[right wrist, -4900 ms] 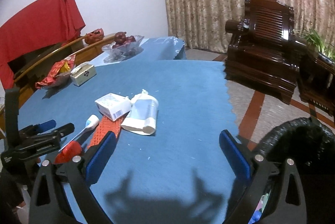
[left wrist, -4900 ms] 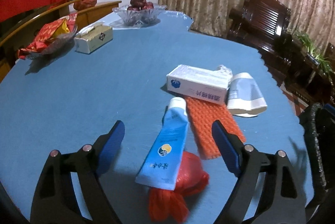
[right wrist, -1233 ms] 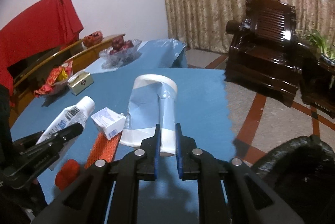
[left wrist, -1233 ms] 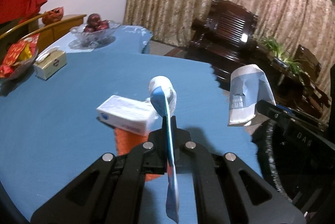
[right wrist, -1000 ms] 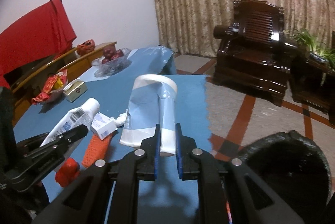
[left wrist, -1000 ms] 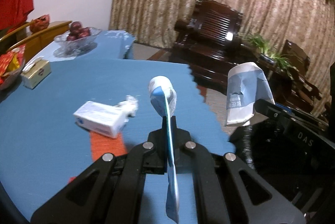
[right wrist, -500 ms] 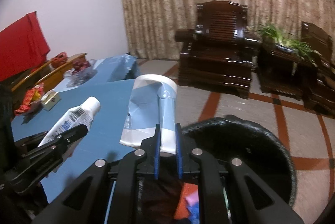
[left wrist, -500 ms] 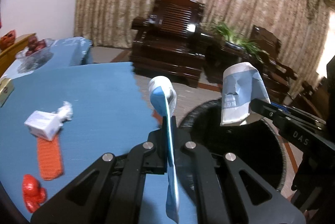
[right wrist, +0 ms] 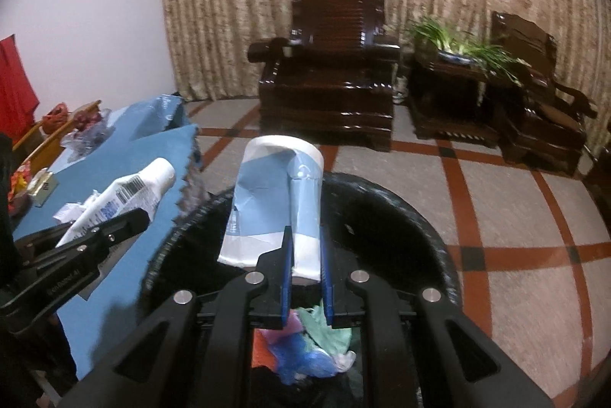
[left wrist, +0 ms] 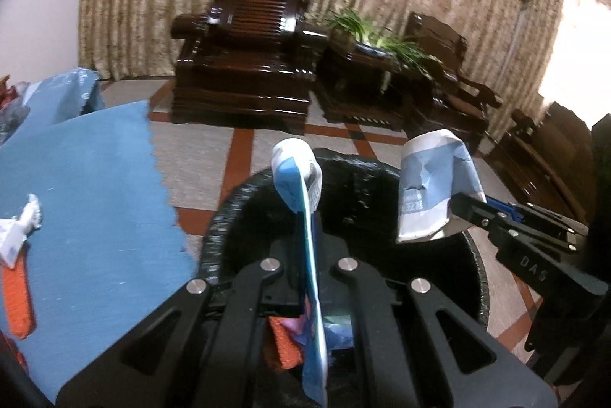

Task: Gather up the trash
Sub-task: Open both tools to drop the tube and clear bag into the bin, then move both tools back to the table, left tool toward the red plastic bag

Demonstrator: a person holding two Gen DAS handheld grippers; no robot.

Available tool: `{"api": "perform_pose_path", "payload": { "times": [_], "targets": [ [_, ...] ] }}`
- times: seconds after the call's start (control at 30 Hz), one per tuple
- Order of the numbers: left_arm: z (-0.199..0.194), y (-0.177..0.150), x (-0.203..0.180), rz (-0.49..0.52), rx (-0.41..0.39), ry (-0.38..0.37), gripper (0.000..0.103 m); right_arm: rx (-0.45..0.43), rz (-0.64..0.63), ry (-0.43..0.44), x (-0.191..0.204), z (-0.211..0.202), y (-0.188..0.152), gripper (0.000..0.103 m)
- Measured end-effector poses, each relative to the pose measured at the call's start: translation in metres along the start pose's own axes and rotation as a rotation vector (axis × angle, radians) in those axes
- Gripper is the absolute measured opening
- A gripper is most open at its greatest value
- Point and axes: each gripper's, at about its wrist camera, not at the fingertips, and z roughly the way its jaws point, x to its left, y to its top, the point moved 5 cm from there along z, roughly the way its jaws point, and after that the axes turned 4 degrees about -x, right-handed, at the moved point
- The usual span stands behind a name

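Left gripper (left wrist: 307, 255): jaws pressed together on the flat tail of the blue tube (left wrist: 296, 186), which stands up edge-on between the fingers with its white cap end pointing away from the claw.
Right gripper (right wrist: 306, 268): blue pads pinching the lower end of the crumpled blue-and-white pouch (right wrist: 275, 198), whose round open mouth rises ahead of the claw.
Trash bin (right wrist: 401, 217): black, lined with a black bag, directly below and ahead of both claws; coloured scraps of wrapper lie inside, under the fingers.
Tube and pouch: both held in the air above the bin's opening, side by side, apart from each other.
Neighbour view: from the left wrist the right claw and its pouch show to the right; from the right wrist the left claw with the tube, barcode side up, shows to the left.
Table (left wrist: 88, 186): blue cloth with a scalloped edge, to the left of the left claw, just beside the bin's rim.
Left on the table: an orange mesh strip (left wrist: 17, 301) and a white box (left wrist: 9, 240), only partly in view, well left of the claw.
Background: dark wooden armchairs (right wrist: 328, 72), a potted plant (right wrist: 466, 45), patterned curtain beyond the bin.
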Motion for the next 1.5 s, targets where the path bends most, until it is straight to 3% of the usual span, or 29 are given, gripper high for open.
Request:
{"api": "perform_pose_path", "payload": {
  "times": [0.27,0.33,0.4,0.47,0.53,0.6,0.63,0.7,0.87,1.3,1.5],
  "targets": [
    [0.027,-0.007,-0.011,0.012,0.049,-0.046,0.004,0.048,0.018,-0.028,-0.020,0.015,-0.014,0.016],
    [0.030,-0.009,-0.011,0.006,0.053,-0.055,0.008,0.058,0.023,-0.038,-0.023,0.017,-0.018,0.020],
    [0.032,-0.009,-0.011,0.002,0.053,-0.060,0.027,0.068,0.029,-0.046,-0.025,0.019,-0.021,0.020],
    [0.030,-0.010,-0.006,0.001,0.044,-0.045,0.038,0.073,0.036,-0.050,-0.029,0.020,-0.023,0.030],
    [0.028,-0.008,-0.003,-0.010,0.042,-0.033,0.045,0.070,0.040,-0.055,-0.029,0.018,-0.025,0.048],
    [0.023,-0.006,0.004,-0.028,0.031,-0.017,0.058,0.064,0.045,-0.059,-0.029,0.017,-0.025,0.066],
    [0.020,-0.004,0.008,-0.035,0.022,-0.006,0.064,0.057,0.052,-0.064,-0.029,0.015,-0.025,0.080],
    [0.012,-0.002,0.016,-0.048,-0.002,0.018,0.077,0.045,0.065,-0.065,-0.029,0.013,-0.023,0.090],
    [-0.009,0.003,0.040,-0.074,-0.033,0.065,0.090,0.036,0.048,-0.042,-0.017,0.011,-0.019,0.095],
    [-0.080,0.002,0.117,-0.143,-0.089,0.256,0.092,-0.007,-0.016,0.061,0.051,0.008,0.000,0.097],
    [-0.111,-0.007,0.147,-0.155,-0.099,0.326,0.092,-0.023,-0.056,0.142,0.101,0.008,0.004,0.097]
  ]
}}
